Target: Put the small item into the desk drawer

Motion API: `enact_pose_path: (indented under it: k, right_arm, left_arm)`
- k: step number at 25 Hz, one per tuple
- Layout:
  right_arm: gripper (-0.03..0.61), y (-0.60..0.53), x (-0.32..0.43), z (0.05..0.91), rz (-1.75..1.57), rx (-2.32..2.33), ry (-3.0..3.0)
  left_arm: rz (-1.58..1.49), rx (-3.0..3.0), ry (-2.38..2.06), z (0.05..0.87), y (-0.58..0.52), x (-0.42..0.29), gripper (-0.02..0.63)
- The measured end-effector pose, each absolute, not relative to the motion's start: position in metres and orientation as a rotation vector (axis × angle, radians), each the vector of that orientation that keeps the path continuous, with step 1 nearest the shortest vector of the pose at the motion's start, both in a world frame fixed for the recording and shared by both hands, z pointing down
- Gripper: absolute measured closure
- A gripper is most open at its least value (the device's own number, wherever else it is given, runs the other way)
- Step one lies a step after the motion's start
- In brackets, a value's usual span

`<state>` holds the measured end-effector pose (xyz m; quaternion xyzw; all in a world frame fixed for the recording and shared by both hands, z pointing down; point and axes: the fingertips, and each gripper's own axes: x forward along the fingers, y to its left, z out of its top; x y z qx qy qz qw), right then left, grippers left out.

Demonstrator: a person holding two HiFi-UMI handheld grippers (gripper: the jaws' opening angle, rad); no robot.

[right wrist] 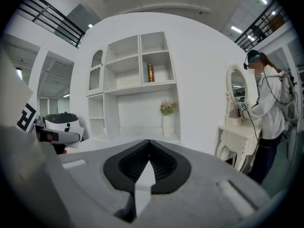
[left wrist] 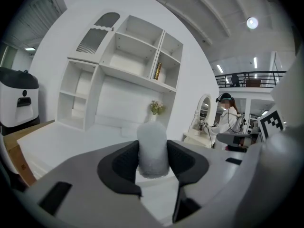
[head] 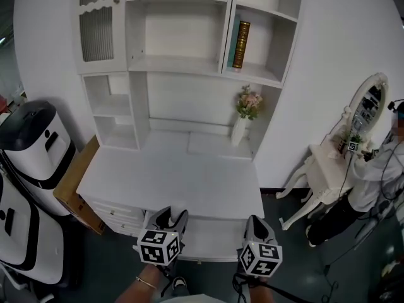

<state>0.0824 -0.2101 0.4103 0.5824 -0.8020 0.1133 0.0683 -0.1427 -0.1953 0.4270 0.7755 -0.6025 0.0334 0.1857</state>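
Note:
A small white fuzzy cylinder [left wrist: 152, 148] stands upright between the dark pads of my left gripper [left wrist: 152, 161], which is shut on it. In the head view the left gripper [head: 172, 219] hovers over the front edge of the white desk [head: 177, 175], and the item's top [head: 178, 208] shows just past the jaws. My right gripper [head: 257, 225] is beside it to the right, near the same edge. Its jaws meet in the right gripper view [right wrist: 149, 147] with nothing between them. Drawer fronts [head: 117, 218] show at the desk's left front.
On the desk stands a hutch of white shelves with a brown book [head: 241, 44] and a vase of flowers [head: 243, 120]. White machines [head: 31, 145] and a cardboard box [head: 76, 183] stand at the left. At the right are a dressing table [head: 325, 169] and a person [head: 372, 172].

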Motion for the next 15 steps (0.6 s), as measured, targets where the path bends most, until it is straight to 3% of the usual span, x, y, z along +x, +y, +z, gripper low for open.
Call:
enact_pose_path:
  k: [15]
  right_arm:
    - [0.574, -0.284, 0.067, 0.414, 0.343, 1.662, -2.417]
  left_arm:
    - [0.098, 2.094, -1.701, 0.443, -0.257, -0.148, 0.443]
